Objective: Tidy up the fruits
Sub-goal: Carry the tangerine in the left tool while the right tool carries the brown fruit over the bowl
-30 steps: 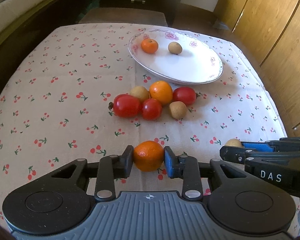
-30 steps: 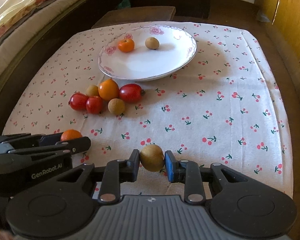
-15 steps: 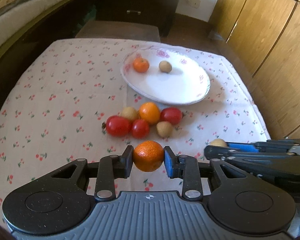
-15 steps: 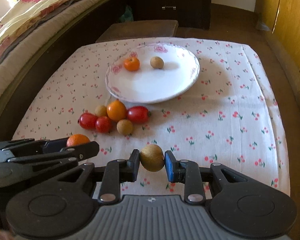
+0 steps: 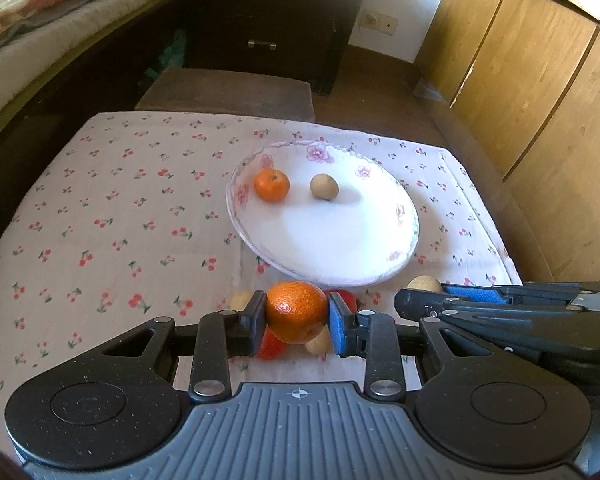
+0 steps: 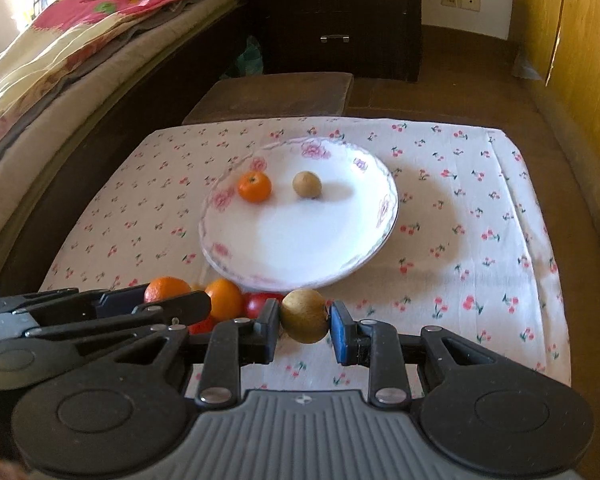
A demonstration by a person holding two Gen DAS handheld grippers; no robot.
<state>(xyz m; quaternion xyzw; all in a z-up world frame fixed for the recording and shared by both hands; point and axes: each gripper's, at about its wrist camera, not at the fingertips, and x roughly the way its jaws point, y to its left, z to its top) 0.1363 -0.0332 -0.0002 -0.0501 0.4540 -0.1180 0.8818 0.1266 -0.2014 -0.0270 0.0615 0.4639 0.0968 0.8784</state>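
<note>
Your left tool (image 5: 297, 314): clenched on a dimpled orange (image 5: 296, 312), held off the counter (image 5: 112, 216) with both pads pressing its sides.

Your right tool (image 6: 305, 318): clenched on a round, matte tan-brown fruit (image 6: 305, 315), likewise lifted.

Plate (image 5: 396, 256): white, glossy, scalloped rim with pink flowers, at 12 o'clock from both tools. It carries a small mandarin (image 5: 272, 185) at its 10 o'clock and a small brown fruit (image 5: 324, 186) just beside that, apart from it.

Loose cluster: between the tools and the plate's near rim, partly hidden behind the held fruit. In the right wrist view you see a second orange (image 6: 224, 299) and smooth red tomatoes (image 6: 260, 304); how many lie there you cannot tell.

Counter cover: pale cloth printed with small red cherries, slightly creased.

Surroundings: brown padded stool (image 6: 272, 96) at 12 o'clock beyond the counter, dark chest of drawers (image 6: 332, 16) behind it, bed (image 6: 60, 60) with patterned quilts at 10 o'clock, wooden wardrobe doors (image 5: 540, 92) at 2 o'clock.
</note>
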